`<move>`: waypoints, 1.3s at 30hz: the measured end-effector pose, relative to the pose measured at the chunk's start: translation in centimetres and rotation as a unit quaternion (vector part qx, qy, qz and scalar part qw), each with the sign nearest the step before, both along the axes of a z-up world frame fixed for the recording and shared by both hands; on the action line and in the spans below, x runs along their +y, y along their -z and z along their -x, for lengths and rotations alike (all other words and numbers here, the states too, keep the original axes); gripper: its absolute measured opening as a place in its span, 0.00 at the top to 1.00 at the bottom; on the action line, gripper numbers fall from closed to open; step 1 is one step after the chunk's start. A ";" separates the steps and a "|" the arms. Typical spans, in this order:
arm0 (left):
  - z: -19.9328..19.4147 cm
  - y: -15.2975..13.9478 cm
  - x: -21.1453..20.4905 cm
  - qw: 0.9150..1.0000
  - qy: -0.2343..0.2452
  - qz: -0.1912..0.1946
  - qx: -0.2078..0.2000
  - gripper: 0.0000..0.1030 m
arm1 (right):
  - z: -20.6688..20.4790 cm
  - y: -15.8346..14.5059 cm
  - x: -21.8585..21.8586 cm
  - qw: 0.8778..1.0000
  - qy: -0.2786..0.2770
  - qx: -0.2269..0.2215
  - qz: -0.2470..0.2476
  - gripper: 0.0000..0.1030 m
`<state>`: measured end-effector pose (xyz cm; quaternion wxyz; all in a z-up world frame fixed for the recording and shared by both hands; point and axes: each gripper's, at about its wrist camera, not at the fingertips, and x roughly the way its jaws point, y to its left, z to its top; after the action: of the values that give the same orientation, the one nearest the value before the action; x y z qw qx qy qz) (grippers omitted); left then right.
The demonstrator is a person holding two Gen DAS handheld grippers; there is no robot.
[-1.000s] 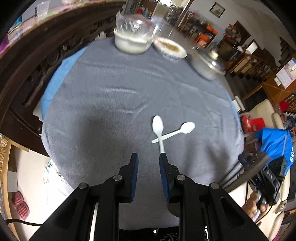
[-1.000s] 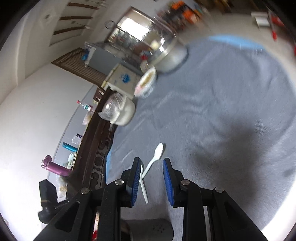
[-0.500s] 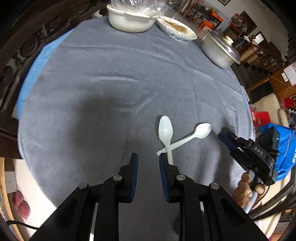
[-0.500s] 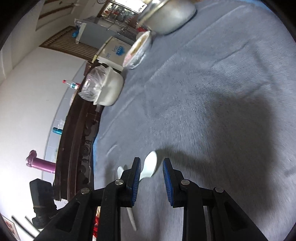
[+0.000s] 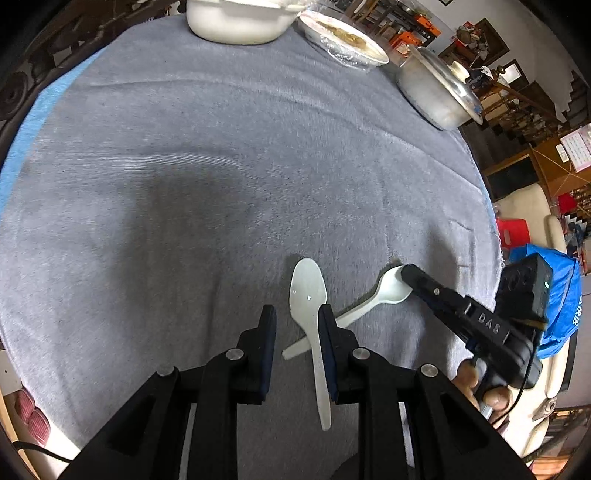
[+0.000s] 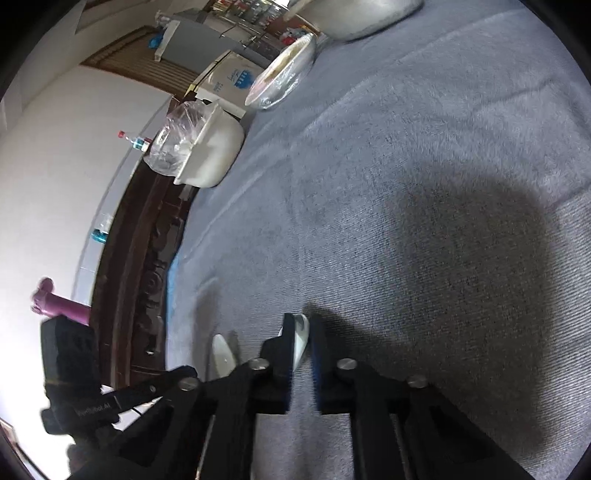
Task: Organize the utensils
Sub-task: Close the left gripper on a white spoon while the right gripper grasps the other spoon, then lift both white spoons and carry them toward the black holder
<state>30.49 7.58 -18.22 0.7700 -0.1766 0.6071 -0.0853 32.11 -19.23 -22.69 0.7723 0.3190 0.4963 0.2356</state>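
Two white plastic spoons lie crossed on the grey tablecloth (image 5: 221, 177). One spoon (image 5: 307, 291) points away from me, and its handle runs under the right finger of my left gripper (image 5: 297, 321). That gripper hovers just above the cloth, open by a narrow gap with nothing between the pads. The other spoon (image 5: 391, 291) lies slanted to the right. My right gripper (image 6: 301, 332) is closing on this slanted spoon's bowl (image 6: 302, 338), which sits between its blue pads. In the left wrist view the right gripper (image 5: 406, 275) reaches in from the right, held by a hand (image 5: 480, 387).
At the table's far edge stand a white bowl (image 5: 236, 22) under plastic wrap, a wrapped dish (image 5: 343, 40) and a lidded metal pot (image 5: 439, 96). Dark carved wood furniture (image 6: 144, 266) runs along the left side. A blue bag (image 5: 561, 306) sits beyond the right edge.
Both grippers came down closer to the spoons. The right gripper entered from the right, reached the slanted spoon's bowl and narrowed its jaws around it. The left gripper's gap is unchanged.
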 end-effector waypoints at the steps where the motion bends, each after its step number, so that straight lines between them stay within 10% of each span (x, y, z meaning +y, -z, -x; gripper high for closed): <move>1: -0.3 0.3 0.0 1.000 -0.001 0.001 0.002 0.78 | 0.0 0.0 0.2 1.000 0.002 -0.004 0.003 0.94; 25: -2.0 1.8 -2.4 0.998 -0.006 -0.020 -0.051 0.94 | 6.5 -3.9 -9.2 0.989 0.133 -0.053 -0.034 0.95; 39: 3.9 -8.5 2.3 0.980 -0.081 -0.060 -0.174 0.94 | 11.3 -11.0 -11.2 0.971 0.189 -0.146 0.024 0.95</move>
<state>26.63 9.88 -9.70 0.8774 -0.1612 0.4516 -0.0155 20.77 -30.43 -11.73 0.8743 0.3504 0.3143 0.1180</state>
